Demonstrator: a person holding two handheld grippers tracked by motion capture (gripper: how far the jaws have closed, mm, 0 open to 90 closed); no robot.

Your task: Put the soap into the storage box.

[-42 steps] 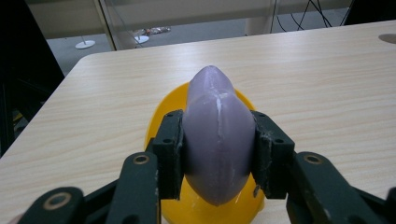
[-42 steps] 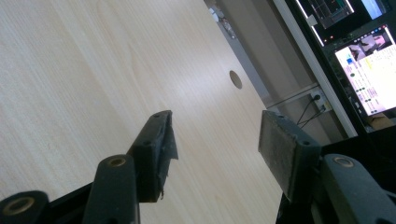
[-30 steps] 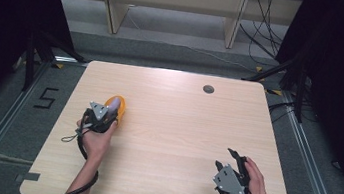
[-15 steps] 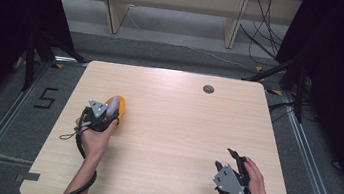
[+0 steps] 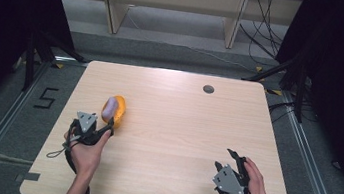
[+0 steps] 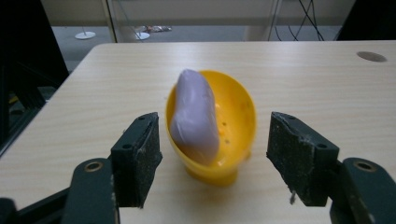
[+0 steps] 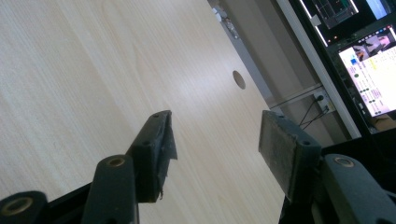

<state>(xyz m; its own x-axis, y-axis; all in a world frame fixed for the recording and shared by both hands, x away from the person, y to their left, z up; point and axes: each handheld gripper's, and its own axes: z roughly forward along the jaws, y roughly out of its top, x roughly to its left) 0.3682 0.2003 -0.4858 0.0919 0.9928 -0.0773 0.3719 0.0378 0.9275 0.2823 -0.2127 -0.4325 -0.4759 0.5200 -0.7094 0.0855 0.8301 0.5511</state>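
While the right claw is rested agape and empty, the left claw, wide open, has been drawn back from the yellow bowl ahead.

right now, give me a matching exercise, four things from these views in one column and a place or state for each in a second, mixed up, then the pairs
Things
1. bowl
2. purple lump
3. right gripper
4. round hole

Places or states
A. open, over bare wood at the near right of the table
B. lying inside the yellow thing
C. in the tabletop near the far edge
D. on the table just ahead of the open left gripper

Pairs: 1-D, 2-B, 3-A, 4-C
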